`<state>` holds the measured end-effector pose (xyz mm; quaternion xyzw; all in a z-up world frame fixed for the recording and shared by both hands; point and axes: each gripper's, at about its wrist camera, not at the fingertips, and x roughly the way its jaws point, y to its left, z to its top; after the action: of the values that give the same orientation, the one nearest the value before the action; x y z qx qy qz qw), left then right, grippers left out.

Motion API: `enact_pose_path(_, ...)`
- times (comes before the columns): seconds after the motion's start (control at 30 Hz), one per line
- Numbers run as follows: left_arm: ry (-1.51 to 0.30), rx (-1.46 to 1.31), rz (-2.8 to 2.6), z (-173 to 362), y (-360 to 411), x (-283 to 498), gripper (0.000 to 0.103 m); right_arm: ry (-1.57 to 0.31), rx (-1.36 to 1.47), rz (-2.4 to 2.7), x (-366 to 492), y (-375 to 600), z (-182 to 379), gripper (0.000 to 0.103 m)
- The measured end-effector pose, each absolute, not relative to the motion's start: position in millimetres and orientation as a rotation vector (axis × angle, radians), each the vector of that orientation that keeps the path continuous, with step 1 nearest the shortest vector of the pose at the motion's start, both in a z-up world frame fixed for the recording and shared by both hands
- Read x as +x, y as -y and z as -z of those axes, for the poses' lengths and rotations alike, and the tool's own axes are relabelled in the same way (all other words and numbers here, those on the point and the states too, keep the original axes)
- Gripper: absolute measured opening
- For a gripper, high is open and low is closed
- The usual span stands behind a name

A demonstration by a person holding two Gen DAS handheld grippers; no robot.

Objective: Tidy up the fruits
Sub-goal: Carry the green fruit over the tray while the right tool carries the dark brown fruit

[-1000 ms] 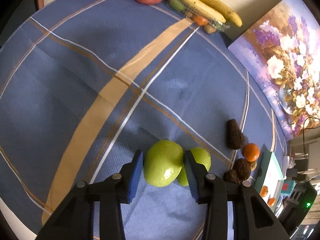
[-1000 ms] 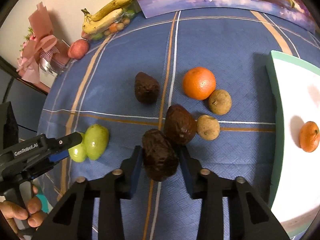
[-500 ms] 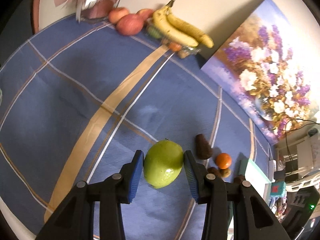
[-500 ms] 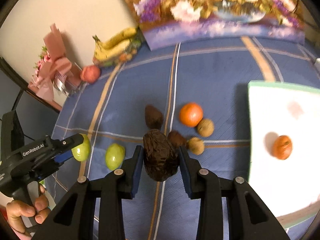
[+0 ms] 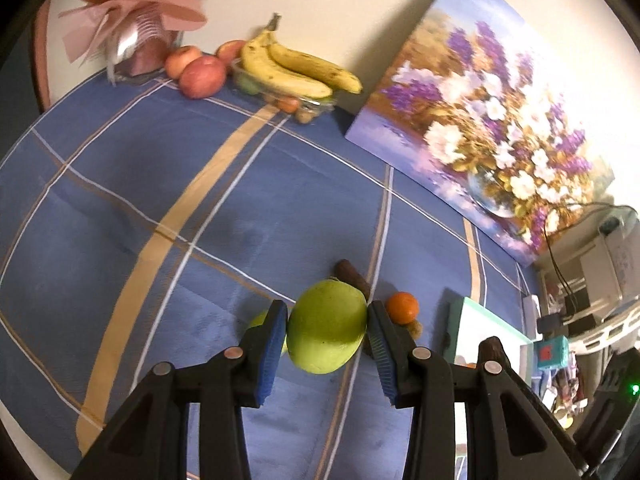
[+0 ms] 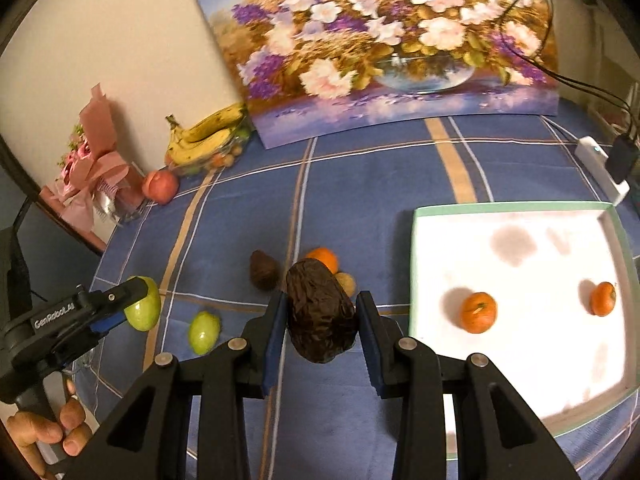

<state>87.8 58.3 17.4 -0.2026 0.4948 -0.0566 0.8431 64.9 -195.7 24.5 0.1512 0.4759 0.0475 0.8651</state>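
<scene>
Left tongs (image 5: 327,334) are clamped on a green fruit (image 5: 326,328), pads pressing both sides, fruit clear of the table (image 5: 120,184). Right tongs (image 6: 322,322) grip a dark wrinkled fruit (image 6: 320,312) the same way, w/ the cloth showing beneath it. Both pieces are pinched across the middle, prob. so they don't roll out during the carry.

Just past the right tongs, partly hidden behind the held fruit: an orange (image 6: 323,258), a small brown fruit (image 6: 347,283) & a second dark fruit (image 6: 263,270), bunched together on the table. Left of the right tongs lies another green fruit (image 6: 204,332), not yet picked.

Right of the right tongs sits a white tray (image 6: 416,280) w/ green rim, holding two oranges (image 6: 479,312) well apart. Judging by that, the tray is the sorting spot & both held fruits are likely headed there.

Far behind everything, by the wall: bananas (image 5: 296,68) in a clear dish, apples (image 5: 202,76), a pink bouquet (image 5: 136,20) & a flower painting (image 6: 384,40) leaning on the wall. These look like decor, not part of the job.
</scene>
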Motion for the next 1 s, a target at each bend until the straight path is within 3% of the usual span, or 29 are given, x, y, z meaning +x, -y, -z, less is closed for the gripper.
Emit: enact_pose_path(1.0,-1.209,-0.221,0.506,5.0,133.2,54.0,0.044,-0.919,0.437,0.339,10.4,373.9,-26.3,0.037)
